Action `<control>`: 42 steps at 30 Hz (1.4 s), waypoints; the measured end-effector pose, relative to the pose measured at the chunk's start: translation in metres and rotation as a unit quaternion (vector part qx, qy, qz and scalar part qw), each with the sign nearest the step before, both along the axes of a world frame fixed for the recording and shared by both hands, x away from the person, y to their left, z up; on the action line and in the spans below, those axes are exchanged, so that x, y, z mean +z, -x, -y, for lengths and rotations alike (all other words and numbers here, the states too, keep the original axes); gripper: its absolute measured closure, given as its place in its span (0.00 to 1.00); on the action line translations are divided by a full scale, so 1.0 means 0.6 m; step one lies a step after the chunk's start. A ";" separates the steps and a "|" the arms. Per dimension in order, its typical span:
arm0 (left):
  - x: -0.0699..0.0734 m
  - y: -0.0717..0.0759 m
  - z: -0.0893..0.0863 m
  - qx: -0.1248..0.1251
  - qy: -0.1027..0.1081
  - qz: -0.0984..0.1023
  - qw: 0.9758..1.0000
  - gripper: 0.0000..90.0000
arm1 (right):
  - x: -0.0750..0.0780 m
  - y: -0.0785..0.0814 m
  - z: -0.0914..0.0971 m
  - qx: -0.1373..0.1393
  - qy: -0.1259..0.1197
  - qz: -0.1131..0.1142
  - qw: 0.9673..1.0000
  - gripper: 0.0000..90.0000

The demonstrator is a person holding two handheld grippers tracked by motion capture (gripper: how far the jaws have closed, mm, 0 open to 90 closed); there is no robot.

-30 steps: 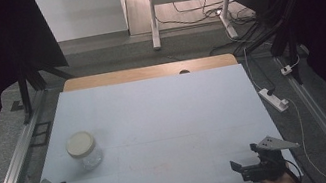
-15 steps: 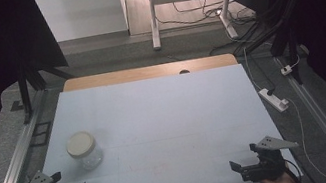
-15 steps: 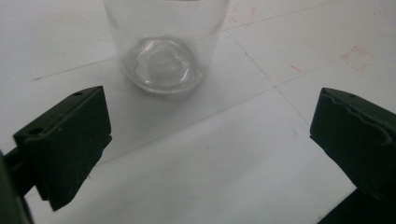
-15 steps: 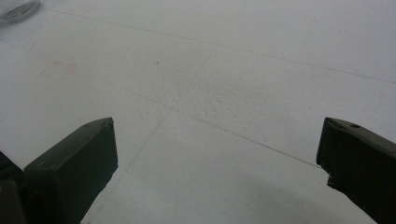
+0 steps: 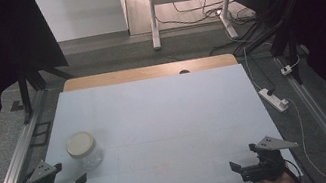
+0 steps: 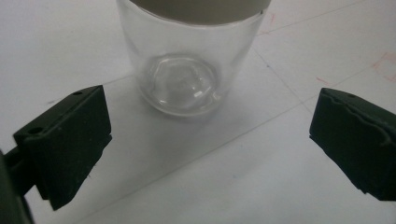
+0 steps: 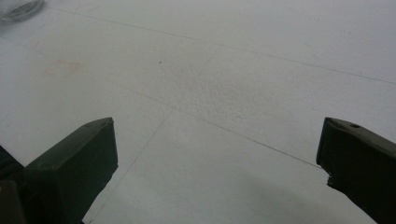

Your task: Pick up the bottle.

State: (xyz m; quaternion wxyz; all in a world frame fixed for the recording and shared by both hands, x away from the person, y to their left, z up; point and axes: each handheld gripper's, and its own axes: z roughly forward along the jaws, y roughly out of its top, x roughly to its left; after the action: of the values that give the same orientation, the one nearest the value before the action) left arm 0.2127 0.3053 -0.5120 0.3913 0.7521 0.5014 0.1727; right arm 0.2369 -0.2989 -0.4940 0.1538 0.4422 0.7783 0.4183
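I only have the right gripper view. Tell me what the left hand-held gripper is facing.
Observer: A clear glass jar with a pale lid stands just ahead of the left hand-held gripper, whose jaws are wide apart and not touching it.
Operator: Say whether the jar holds anything.
Observer: It looks empty; its bare glass bottom shows through the wall in the left gripper view.
Operator: Place it on the table for me.
Observer: In the high view the jar sits near the left front of the white table, far across from the right hand-held gripper.
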 end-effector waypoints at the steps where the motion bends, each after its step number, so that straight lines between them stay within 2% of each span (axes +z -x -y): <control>1: 0.000 -0.002 -0.001 -0.004 -0.001 0.002 1.000 0.00 | 0.000 0.000 0.000 0.000 0.000 0.000 1.000 0.00; 7: -0.002 -0.026 -0.003 -0.024 0.010 -0.001 1.000 0.00 | 0.000 0.000 -0.001 0.001 0.002 0.000 1.000 0.00; 12: -0.004 -0.046 0.003 -0.022 -0.008 -0.002 1.000 0.00 | 0.000 0.000 -0.001 0.000 0.003 0.000 1.000 0.00; 22: -0.013 -0.079 0.006 -0.051 -0.005 0.000 0.999 0.00 | 0.000 0.000 -0.001 -0.001 0.003 -0.001 1.000 0.00; 26: -0.017 -0.089 0.009 -0.051 -0.013 0.007 0.999 0.00 | 0.000 0.000 -0.001 0.000 0.004 -0.001 1.000 0.00; 28: -0.018 -0.091 0.009 -0.053 -0.012 0.009 0.998 0.00 | 0.000 0.000 -0.001 0.000 0.004 -0.001 1.000 0.00; 30: -0.022 -0.100 0.011 -0.057 -0.002 0.010 0.998 0.00 | 0.000 -0.001 -0.001 -0.001 0.003 -0.001 1.000 0.00; 36: -0.026 -0.113 0.019 -0.065 -0.003 0.015 0.998 0.00 | 0.000 -0.001 -0.001 0.000 0.003 -0.002 1.000 0.00; 38: -0.027 -0.116 0.019 -0.062 0.003 0.018 0.998 0.00 | 0.000 -0.001 -0.001 0.000 0.003 -0.002 1.000 0.00; 42: -0.029 -0.121 0.020 -0.061 -0.001 0.013 0.998 0.00 | 0.000 -0.001 -0.001 0.000 0.002 -0.002 1.000 0.00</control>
State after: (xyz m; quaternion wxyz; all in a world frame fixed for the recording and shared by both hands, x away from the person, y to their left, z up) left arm 0.2852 0.2932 -0.5294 0.4069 0.7791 0.4498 0.1584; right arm 0.2373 -0.2982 -0.4942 0.1532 0.4427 0.7797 0.4155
